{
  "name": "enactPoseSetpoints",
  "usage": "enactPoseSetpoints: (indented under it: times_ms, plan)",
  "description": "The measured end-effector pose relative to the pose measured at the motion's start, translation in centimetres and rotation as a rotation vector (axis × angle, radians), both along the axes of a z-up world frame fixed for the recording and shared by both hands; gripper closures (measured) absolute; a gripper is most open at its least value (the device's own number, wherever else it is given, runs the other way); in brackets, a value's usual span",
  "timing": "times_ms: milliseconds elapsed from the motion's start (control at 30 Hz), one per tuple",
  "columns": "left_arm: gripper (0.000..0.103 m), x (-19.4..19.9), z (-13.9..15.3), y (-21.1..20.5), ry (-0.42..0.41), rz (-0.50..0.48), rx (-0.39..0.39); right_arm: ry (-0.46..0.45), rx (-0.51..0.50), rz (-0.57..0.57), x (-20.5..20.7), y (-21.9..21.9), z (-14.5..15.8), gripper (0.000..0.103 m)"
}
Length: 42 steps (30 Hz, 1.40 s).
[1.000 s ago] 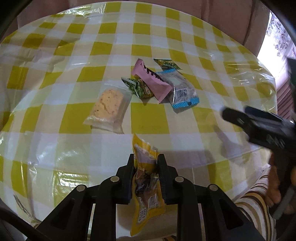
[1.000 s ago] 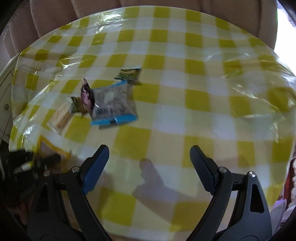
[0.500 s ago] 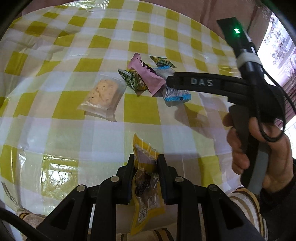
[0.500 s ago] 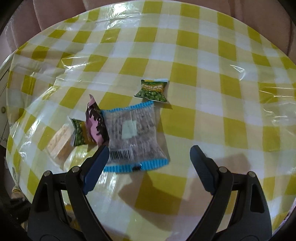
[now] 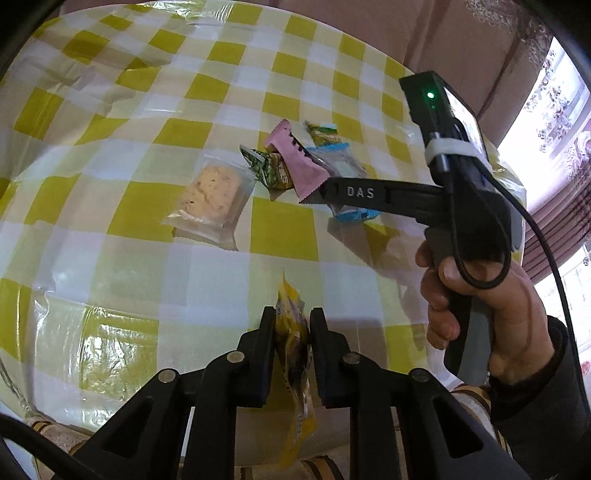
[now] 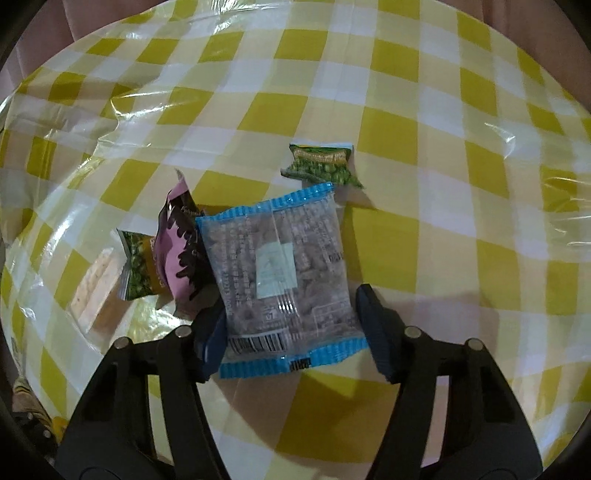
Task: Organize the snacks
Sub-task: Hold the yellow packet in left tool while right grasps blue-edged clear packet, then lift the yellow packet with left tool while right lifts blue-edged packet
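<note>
Yellow-checked tablecloth (image 5: 110, 206) under clear film. Left wrist view: left gripper (image 5: 292, 332) clamped on yellow snack packet (image 5: 293, 354); cracker packet (image 5: 210, 192), pink wrapper (image 5: 295, 166) mid-table; right hand (image 5: 491, 314) alongside. Right wrist view: right gripper (image 6: 291, 325) jaws closing around blue-edged packet (image 6: 284, 273), lying flat between them; green packet (image 6: 321, 164) just behind.

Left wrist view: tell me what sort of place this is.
Probably a home living or dining room: a round table under a yellow checked cloth with clear plastic over it, a padded pink seat back behind it, and a curtained window.
</note>
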State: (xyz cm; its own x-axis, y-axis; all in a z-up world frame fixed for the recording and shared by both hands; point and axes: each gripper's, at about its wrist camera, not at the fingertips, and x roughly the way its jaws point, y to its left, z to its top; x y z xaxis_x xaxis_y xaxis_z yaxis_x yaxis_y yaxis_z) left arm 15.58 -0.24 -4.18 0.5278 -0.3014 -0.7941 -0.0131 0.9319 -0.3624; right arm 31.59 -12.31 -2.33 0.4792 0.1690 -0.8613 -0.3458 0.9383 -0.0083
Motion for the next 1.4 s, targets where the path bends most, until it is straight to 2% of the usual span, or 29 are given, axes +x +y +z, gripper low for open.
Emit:
enactPoseSetpoints:
  times_ms: [67, 333, 600, 867, 1100, 1400]
  plan:
    - [0.085, 0.1, 0.1, 0.2, -0.005, 0.002, -0.003, -0.009, -0.005, -0.015, -0.5, -0.5, 0.3, 0.043]
    - [0.085, -0.6, 1.2, 0.0, -0.036, 0.008, -0.008, -0.036, 0.024, -0.053, -3.2, -3.4, 1.6, 0.047]
    - [0.085, -1.3, 2.0, -0.4, -0.06, 0.041, -0.015, -0.063, 0.057, -0.087, -6.0, -6.3, 3.1, 0.047]
    - [0.085, -2.0, 3.2, -2.2, -0.089, 0.027, -0.031, -0.074, 0.068, -0.125, -9.2, -9.4, 4.2, 0.047]
    - [0.085, -2.5, 4.6, -5.0, -0.115, -0.021, -0.046, -0.084, 0.08, -0.178, -12.3, -13.7, 5.4, 0.047]
    - [0.085, -3.2, 7.1, -11.7, -0.158, -0.142, -0.077, -0.083, 0.105, -0.285, -16.2, -20.5, 6.2, 0.047]
